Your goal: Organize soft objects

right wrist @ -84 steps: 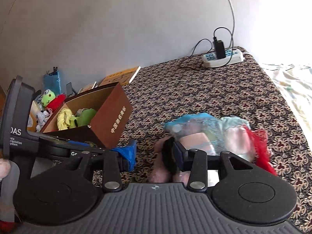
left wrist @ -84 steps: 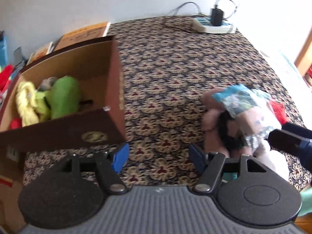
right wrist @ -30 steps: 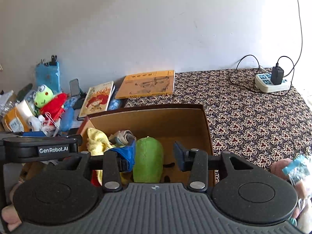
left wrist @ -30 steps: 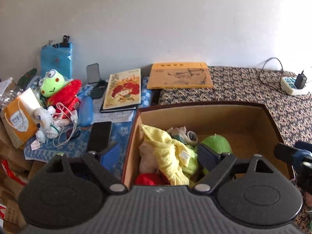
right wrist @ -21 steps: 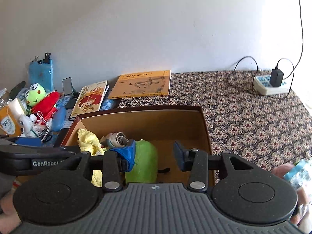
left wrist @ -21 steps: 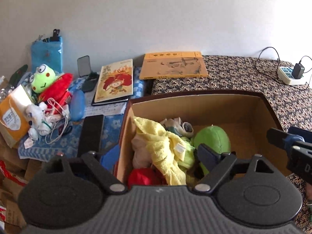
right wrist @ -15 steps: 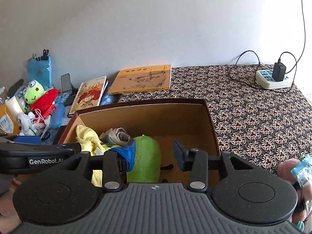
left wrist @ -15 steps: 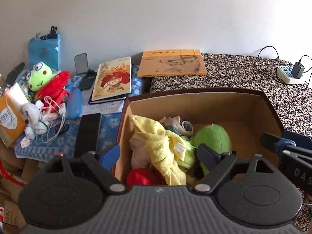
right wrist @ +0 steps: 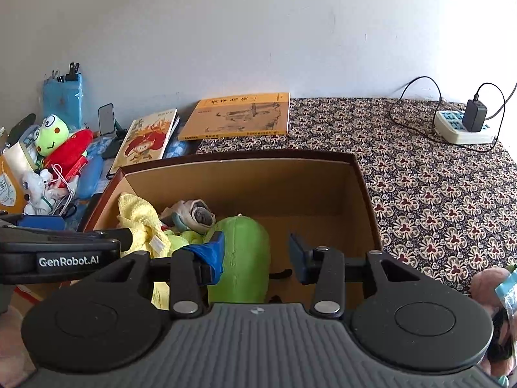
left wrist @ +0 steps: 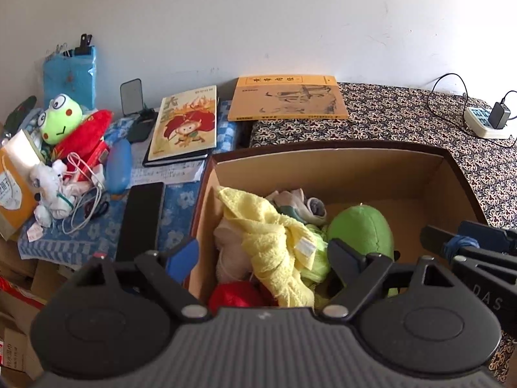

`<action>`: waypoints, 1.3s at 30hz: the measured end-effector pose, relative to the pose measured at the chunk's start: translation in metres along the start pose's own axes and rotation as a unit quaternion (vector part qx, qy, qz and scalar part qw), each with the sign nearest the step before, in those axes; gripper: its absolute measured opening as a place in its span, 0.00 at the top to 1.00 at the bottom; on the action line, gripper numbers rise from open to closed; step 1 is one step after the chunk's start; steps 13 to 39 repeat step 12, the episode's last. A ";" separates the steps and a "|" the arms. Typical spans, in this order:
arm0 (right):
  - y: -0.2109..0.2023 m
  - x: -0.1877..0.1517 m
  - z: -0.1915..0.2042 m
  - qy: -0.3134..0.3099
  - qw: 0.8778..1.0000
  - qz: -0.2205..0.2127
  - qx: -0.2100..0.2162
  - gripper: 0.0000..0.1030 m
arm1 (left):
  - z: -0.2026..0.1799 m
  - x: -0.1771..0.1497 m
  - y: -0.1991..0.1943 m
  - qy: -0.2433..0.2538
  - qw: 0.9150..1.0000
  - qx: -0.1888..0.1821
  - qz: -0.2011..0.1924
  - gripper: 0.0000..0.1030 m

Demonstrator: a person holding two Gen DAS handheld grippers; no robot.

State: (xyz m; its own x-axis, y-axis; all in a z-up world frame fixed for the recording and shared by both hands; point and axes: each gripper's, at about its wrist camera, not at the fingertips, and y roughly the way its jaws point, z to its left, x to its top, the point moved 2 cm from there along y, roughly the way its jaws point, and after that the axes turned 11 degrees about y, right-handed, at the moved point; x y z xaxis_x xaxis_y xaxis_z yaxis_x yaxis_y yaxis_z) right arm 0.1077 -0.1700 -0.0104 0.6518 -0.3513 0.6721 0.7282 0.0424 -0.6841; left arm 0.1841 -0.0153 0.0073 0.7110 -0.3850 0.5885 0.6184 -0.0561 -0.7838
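Both grippers — left (left wrist: 261, 253) and right (right wrist: 255, 253) — hover with jaws apart and empty above the toy-filled box (right wrist: 274, 165), whose near wall could snag a careless reach.

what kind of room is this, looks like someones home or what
Probably a lived-in home room, maybe a bedroom: a patterned cloth surface against a bare wall, a power strip lying on it, books, and a frog plush amid clutter.

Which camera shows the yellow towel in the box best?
The left wrist view: the towel lies spread, tag showing, between the open claw's fingers. The right wrist view shows the towel partly hidden behind the left claw's body.
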 end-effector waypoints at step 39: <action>0.003 -0.005 -0.003 0.004 1.000 0.008 0.003 0.74 | -0.005 -0.003 -0.001 0.006 1.000 0.000 -0.018 0.21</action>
